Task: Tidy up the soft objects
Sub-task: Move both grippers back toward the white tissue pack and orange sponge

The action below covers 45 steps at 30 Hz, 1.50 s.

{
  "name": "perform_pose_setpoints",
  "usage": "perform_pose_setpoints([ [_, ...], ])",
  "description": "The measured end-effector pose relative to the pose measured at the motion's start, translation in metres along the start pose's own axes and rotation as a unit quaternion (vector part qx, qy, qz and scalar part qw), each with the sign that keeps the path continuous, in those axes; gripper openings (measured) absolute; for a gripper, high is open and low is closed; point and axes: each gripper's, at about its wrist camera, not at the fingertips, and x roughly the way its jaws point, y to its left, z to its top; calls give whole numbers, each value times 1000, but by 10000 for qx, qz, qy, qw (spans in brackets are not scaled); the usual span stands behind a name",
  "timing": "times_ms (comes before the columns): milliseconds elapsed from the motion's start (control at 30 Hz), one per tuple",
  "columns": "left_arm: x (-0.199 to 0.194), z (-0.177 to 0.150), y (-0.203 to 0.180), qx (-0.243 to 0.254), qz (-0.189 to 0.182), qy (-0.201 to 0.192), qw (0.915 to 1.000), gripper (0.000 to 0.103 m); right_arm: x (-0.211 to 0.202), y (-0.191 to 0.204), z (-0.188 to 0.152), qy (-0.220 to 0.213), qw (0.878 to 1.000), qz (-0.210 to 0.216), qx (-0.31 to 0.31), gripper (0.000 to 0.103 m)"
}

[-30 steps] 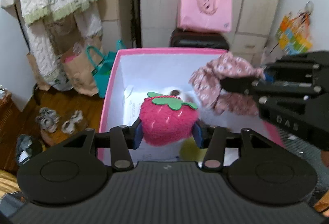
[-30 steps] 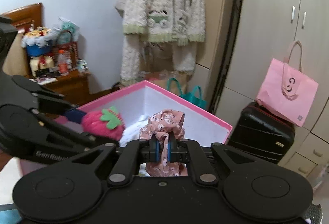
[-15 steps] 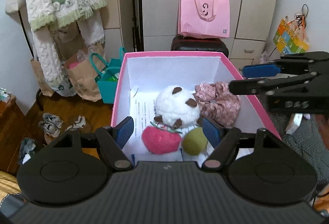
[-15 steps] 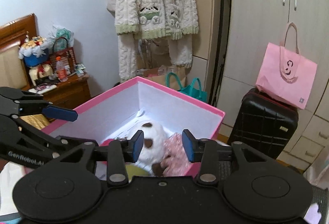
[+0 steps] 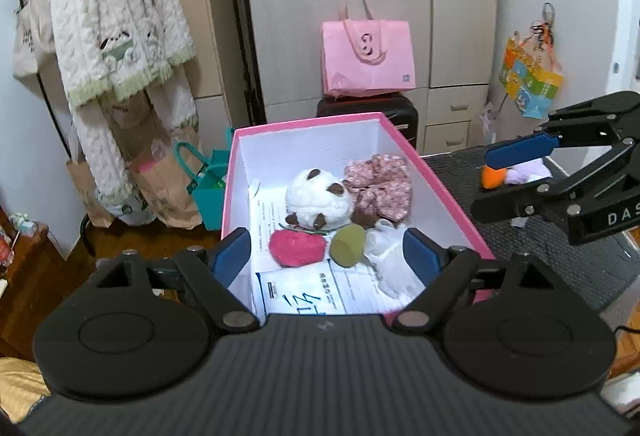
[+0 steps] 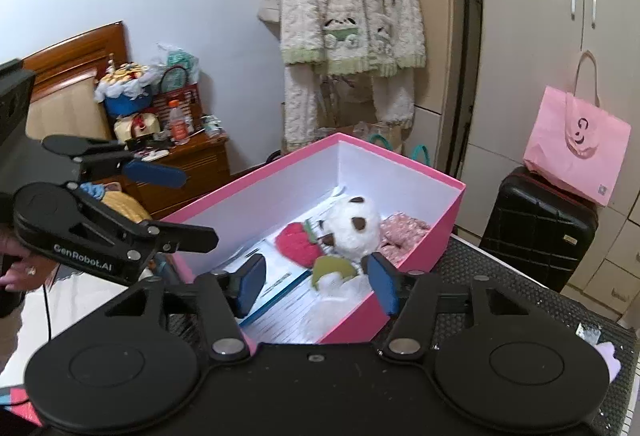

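Observation:
A pink box [image 5: 436, 183] [image 6: 420, 163] with white inside holds a white panda plush [image 5: 318, 199] [image 6: 352, 226], a red strawberry plush [image 5: 296, 248] [image 6: 296, 244], a pink floral scrunchie [image 5: 380, 185] [image 6: 404, 232], a green soft piece [image 5: 348, 246] [image 6: 332, 268] and white cloth [image 5: 394, 264]. My left gripper [image 5: 326, 256] [image 6: 172, 203] is open and empty above the box's near end. My right gripper [image 6: 316, 282] [image 5: 500, 175] is open and empty, off the box's right side.
An orange soft item [image 5: 493, 176] and a lilac one [image 5: 524, 173] lie on the dark mat [image 5: 460, 175] right of the box. Papers [image 5: 304, 292] line the box floor. A black suitcase [image 6: 536, 220] with a pink bag [image 6: 576, 143] stands behind; a wooden nightstand [image 6: 188, 163] is left.
Both grippers opened: the strawberry plush and the scrunchie dropped into the box. Both grippers then pulled back and up, the right one moving out to the right.

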Motion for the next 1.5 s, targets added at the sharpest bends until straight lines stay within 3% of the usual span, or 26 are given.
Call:
perform_pose_setpoints([
  [500, -80, -27, -53, 574, -345, -437, 9968, 93, -66, 33, -36, 119, 9998, -62, -158, 66],
  [667, -90, -37, -68, 731, -543, -381, 9951, 95, -89, 38, -56, 70, 9996, -204, -193, 67],
  [867, -78, -42, -98, 1158, -767, -115, 9902, 101, -107, 37, -81, 33, 9992, -359, -191, 71],
  [1033, -61, -47, -119, 1316, -1162, 58, 9845, 102, -109, 21, -107, 164, 9985, -515, 34, 71],
  [1233, -22, -48, -149, 1430, -1581, 659, 9748, 101, -105, -10, -133, 531, 9960, -685, 197, 71],
  [1500, 15, -39, -187, 1530, -1984, 399, 9673, 101, -98, -67, -164, 492, 9942, -731, 622, 71],
])
